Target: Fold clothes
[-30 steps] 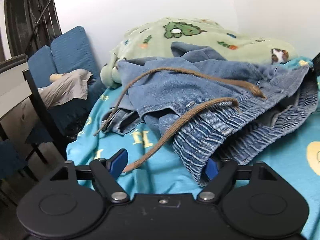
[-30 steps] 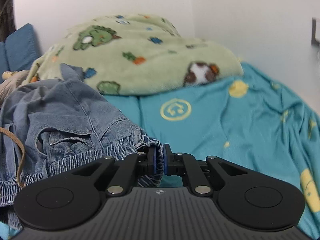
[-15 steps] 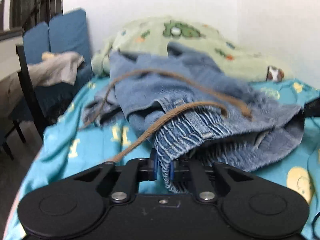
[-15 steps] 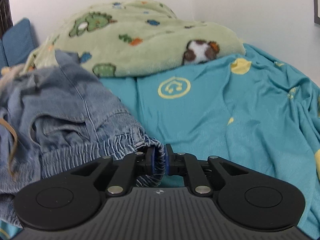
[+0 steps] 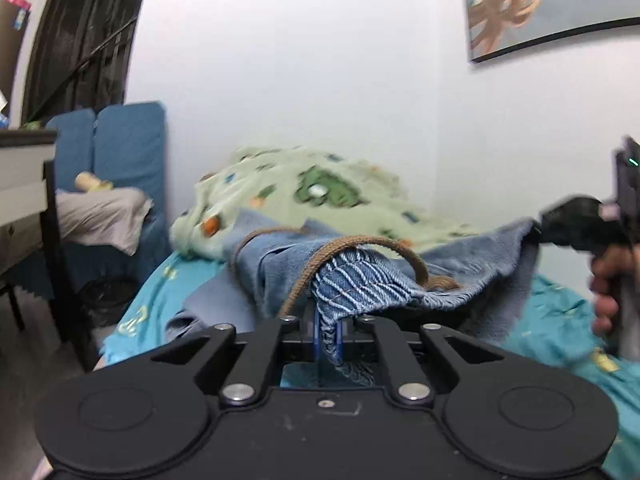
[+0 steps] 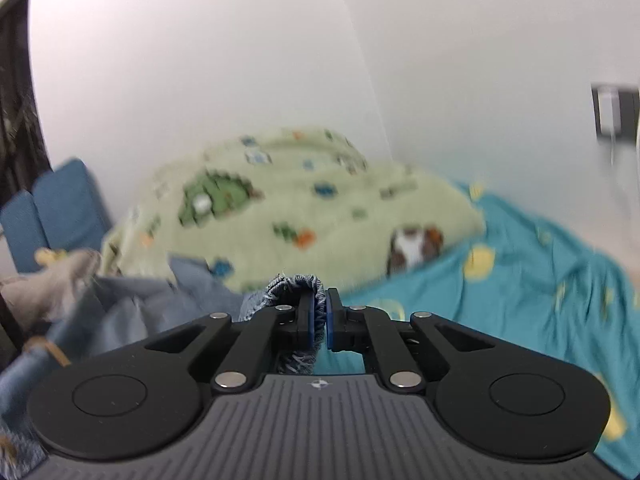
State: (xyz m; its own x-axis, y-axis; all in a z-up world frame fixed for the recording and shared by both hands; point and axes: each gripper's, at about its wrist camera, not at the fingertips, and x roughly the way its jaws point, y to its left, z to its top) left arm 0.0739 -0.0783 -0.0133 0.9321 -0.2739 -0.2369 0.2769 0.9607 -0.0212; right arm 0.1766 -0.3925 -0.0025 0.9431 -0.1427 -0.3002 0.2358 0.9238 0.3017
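The denim trousers hung stretched between both grippers, above the bed. The left gripper was clamped on the elastic waistband, a brown drawstring looping just beyond its tips. The right gripper pinched another stretch of waistband. Beyond both lay a green patterned blanket, somewhat blurred, probably bunched against the wall

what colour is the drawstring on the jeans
Brown drawstring, clearest in the left wrist view.
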